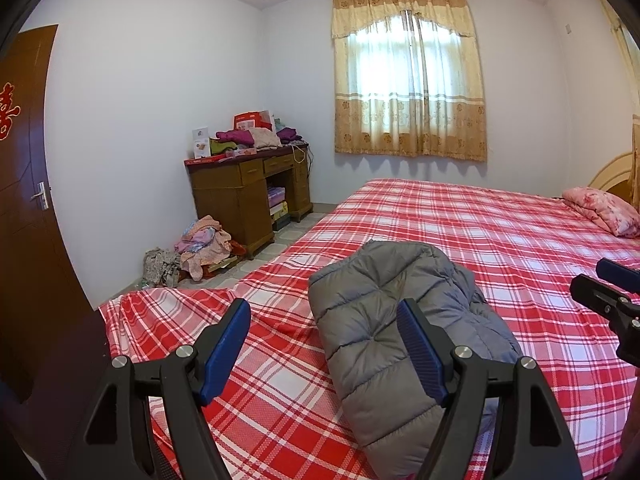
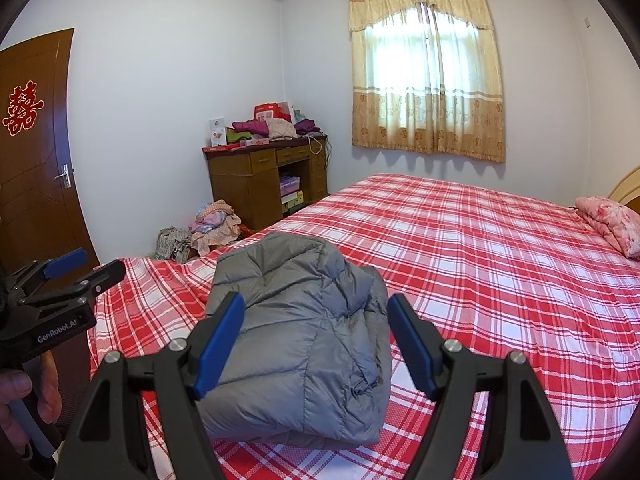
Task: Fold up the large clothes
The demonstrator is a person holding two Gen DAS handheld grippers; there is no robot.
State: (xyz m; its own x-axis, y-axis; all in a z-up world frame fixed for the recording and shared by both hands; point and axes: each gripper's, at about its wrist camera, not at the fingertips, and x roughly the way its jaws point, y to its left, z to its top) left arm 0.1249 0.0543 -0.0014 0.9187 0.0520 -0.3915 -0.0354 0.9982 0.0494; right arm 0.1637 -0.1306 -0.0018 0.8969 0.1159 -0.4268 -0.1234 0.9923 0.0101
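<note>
Jacket (image 2: 296,332), grey and quilted, lies folded into a thick bundle on the red checked bed (image 2: 500,272), near its close edge and in front of both grippers. From the right gripper (image 2: 316,344) it sits straight ahead and a little below, its bulk filling the gap between the two blue pads without touching either. From the left gripper (image 1: 324,344) it lies ahead and off to the right, so that only the right-hand pad overlaps it in that view and the left-hand pad has bare sheet beyond it.

Both grippers stand wide open and hold nothing. They hang just above the bed, pointing slightly down at the bundle.

The bundle's long side runs away from the grippers, from the close edge of the bed toward the window (image 2: 428,68), leaning a little to the left at the far end. The right gripper looks the nearer and better lined up; the left would have to shift toward its partner to reach the cloth.

Judging by its compact shape, the folding seems nearly or fully done; any further move would likely be a final tuck or lifting the bundle away.
</note>
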